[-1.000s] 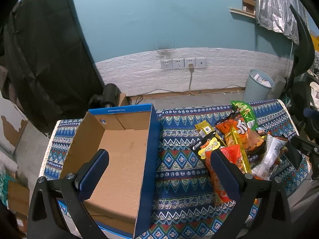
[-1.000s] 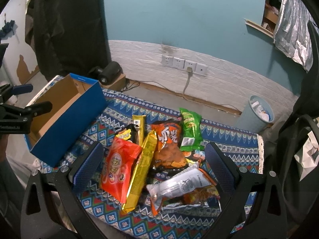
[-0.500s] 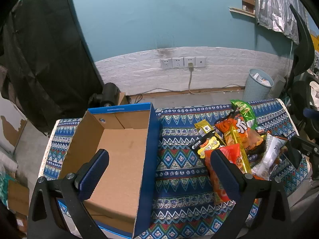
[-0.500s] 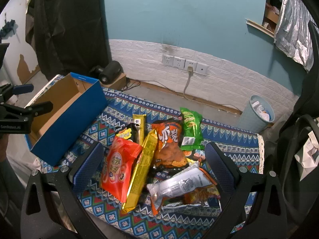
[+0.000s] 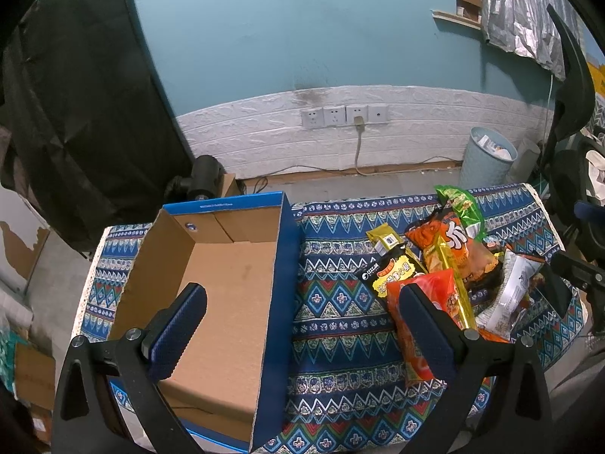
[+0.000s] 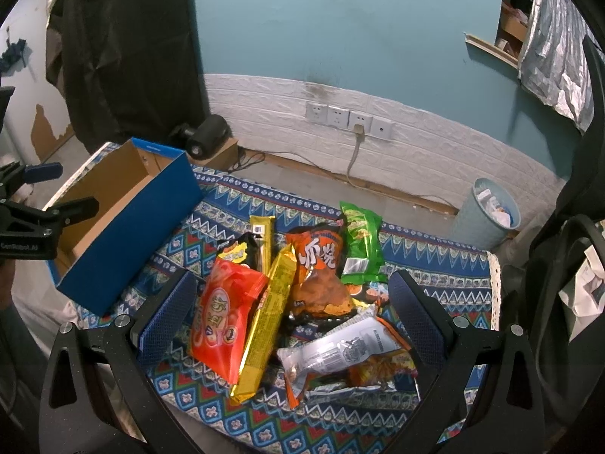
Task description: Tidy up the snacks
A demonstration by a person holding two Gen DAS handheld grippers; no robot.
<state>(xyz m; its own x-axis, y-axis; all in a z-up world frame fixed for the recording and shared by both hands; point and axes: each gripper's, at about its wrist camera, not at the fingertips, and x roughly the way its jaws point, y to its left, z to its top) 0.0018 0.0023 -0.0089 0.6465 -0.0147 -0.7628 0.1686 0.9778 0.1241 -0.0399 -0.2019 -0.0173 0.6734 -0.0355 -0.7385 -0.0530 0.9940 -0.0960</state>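
— Hovering over the snack pile (image 6: 302,302), right gripper (image 6: 291,314) spread wide and empty; left gripper (image 5: 298,325) likewise released above the empty box (image 5: 227,283).

— Best to drop on the red bag (image 6: 223,314) at seven o'clock, topmost, then carry to the box at ten o'clock.

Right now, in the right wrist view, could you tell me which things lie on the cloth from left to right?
Blue box → red bag → long gold packet → orange bag → green bag.
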